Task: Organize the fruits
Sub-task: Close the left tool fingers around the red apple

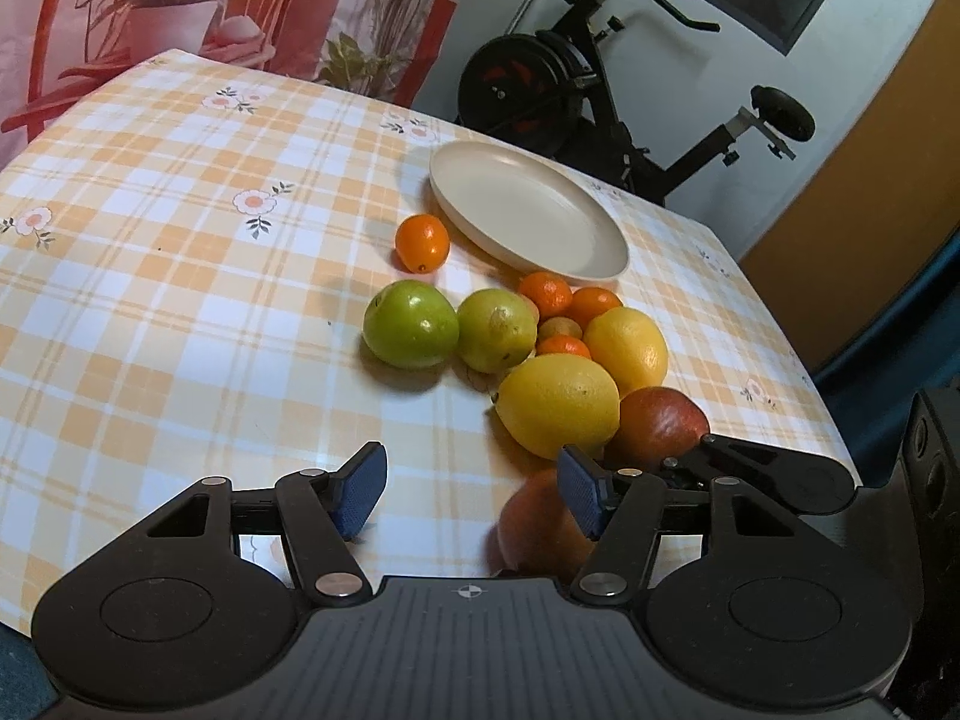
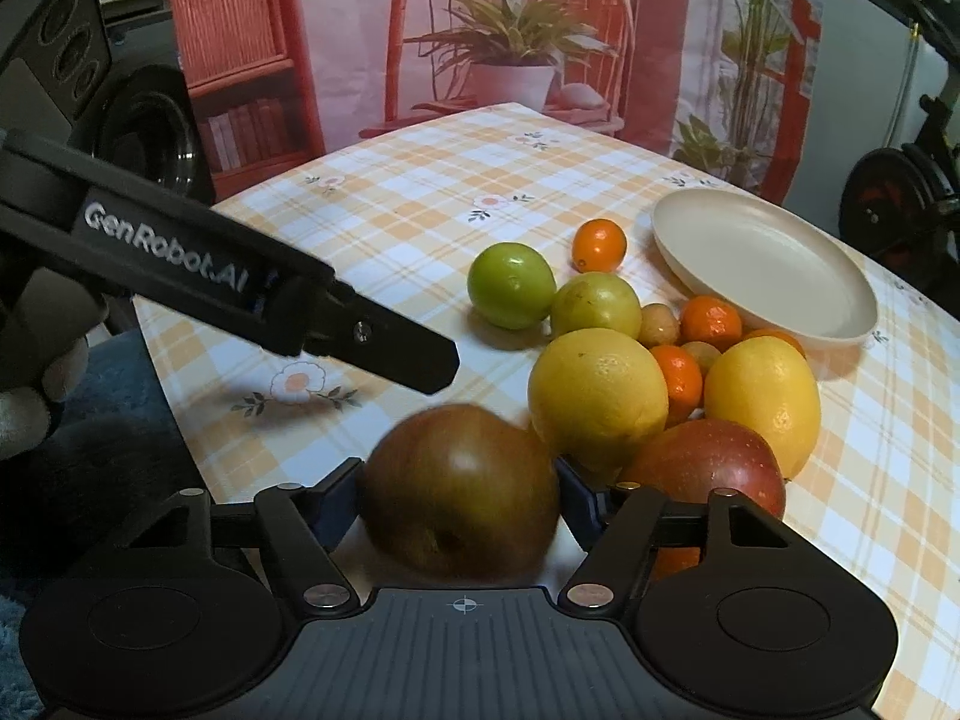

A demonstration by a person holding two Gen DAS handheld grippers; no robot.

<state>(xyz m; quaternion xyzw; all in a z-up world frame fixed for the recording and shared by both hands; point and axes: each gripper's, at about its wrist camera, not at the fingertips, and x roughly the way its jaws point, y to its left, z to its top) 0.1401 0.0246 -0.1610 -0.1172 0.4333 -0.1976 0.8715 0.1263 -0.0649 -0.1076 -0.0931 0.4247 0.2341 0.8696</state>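
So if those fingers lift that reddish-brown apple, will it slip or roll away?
The reddish-brown apple looks round and smooth, so it would probably roll if let go. The right gripper has a padded finger on each side, so slipping seems unlikely. It looks firm, likely fairly heavy for its size.

Both cameras sit just behind their own jaws and look forward and steeply down over the near table edge (image 1: 180, 312) at the fruit pile. The left view stands to the left of the pile, plate (image 1: 528, 210) beyond it and an exercise bike (image 1: 600, 78) behind. The right view sits nearer, an apple (image 2: 462, 492) filling its foreground; both share the pile, plate (image 2: 762, 270) and tablecloth.
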